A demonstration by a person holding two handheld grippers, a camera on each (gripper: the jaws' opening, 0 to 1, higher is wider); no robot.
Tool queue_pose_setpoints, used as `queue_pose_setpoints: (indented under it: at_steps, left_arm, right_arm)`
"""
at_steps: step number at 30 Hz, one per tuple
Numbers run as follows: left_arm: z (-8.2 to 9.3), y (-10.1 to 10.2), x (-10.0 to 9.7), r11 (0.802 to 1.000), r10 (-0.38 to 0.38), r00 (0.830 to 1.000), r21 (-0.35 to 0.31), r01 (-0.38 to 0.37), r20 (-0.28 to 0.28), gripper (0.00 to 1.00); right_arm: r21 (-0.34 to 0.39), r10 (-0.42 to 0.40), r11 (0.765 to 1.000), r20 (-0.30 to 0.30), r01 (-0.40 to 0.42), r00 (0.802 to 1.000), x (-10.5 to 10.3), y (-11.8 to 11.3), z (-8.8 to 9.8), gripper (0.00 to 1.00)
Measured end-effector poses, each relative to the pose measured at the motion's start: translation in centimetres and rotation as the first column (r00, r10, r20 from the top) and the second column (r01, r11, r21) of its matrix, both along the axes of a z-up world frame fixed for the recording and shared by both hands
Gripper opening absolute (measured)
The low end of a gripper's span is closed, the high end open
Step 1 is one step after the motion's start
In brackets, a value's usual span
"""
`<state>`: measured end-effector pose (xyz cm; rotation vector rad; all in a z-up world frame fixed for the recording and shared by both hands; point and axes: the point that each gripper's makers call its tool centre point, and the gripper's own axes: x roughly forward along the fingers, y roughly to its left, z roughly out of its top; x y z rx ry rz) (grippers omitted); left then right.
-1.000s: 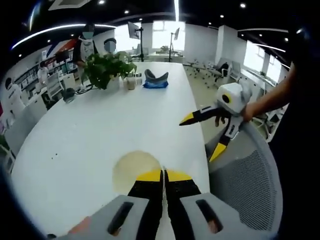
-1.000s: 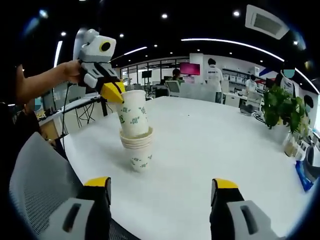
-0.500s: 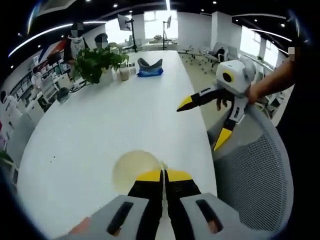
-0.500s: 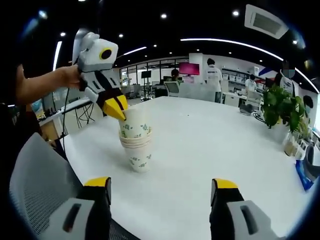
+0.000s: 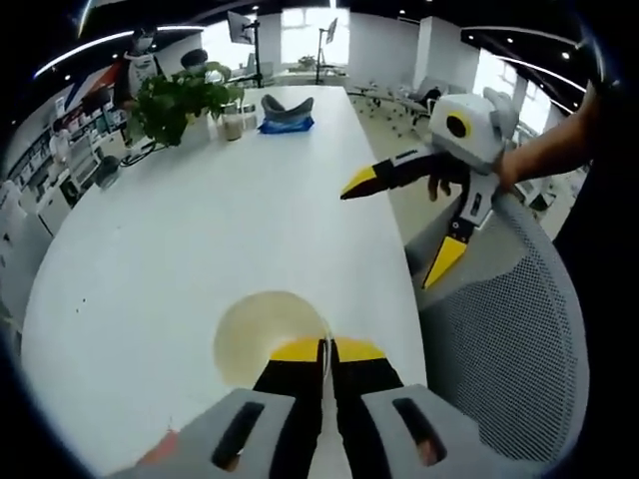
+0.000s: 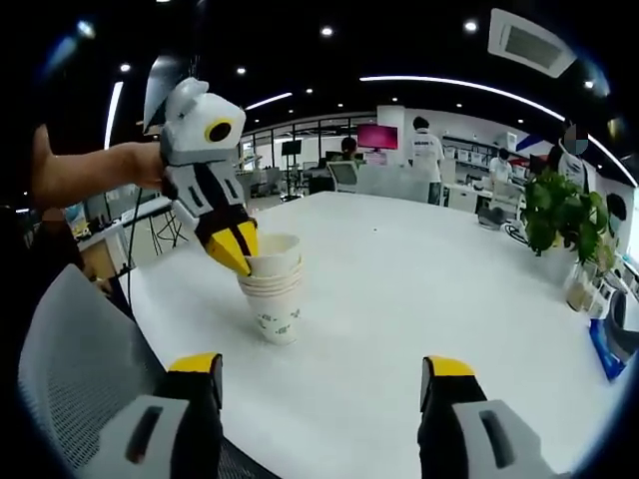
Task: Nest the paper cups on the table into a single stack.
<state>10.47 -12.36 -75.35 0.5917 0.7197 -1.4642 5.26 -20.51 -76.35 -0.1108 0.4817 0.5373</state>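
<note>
A stack of white paper cups [image 6: 273, 299] with green print stands near the table's corner. The top cup [image 6: 274, 251] sits deep in it, only its rim showing. My left gripper [image 6: 238, 254] comes down from the upper left and is shut on that rim. In the left gripper view I look straight into the cup's round mouth [image 5: 262, 334], with my left gripper [image 5: 324, 349] pinching its near edge. My right gripper [image 6: 319, 367] stands open and holds nothing, short of the stack. It also hangs off the table's right edge as the right gripper [image 5: 401, 224], jaws spread.
A grey mesh chair [image 5: 504, 349] stands beside the table edge under my right gripper. A potted plant [image 5: 175, 100], a small cup and a blue object [image 5: 285, 110] sit at the table's far end. The white table [image 6: 419, 289] is broad. People stand far behind.
My left gripper has pushed the top cup down into the stack, from mostly sticking out to only its rim showing. My right gripper has stayed open in place.
</note>
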Motion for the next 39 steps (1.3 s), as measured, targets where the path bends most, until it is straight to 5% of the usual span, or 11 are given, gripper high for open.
queue_pose_setpoints:
  at_steps: [14, 22, 35, 39]
  left_arm:
    - [-0.1, -0.5, 0.0, 0.999, 0.014, 0.994, -0.038, -0.018, -0.105, 0.01]
    - [-1.1, -0.1, -0.2, 1.0, 0.006, 0.993, 0.005, -0.006, -0.115, 0.02]
    - [-1.0, -0.7, -0.4, 0.999, -0.004, 0.994, -0.036, 0.0, -0.111, 0.03]
    - [0.0, -1.2, -0.2, 0.995, 0.011, 0.994, -0.101, -0.022, -0.109, 0.14]
  right_arm:
    - [-0.003, -0.003, 1.0, -0.004, 0.003, 1.0, 0.0, -0.2, -0.2, 0.82]
    - [-0.002, -0.012, 1.0, -0.003, 0.012, 1.0, 0.2, -0.5, -0.3, 0.82]
    - [-0.005, -0.013, 1.0, -0.006, 0.013, 1.0, 0.1, -0.4, -0.2, 0.82]
    - [-0.006, -0.015, 1.0, -0.006, 0.015, 1.0, 0.1, -0.4, -0.2, 0.82]
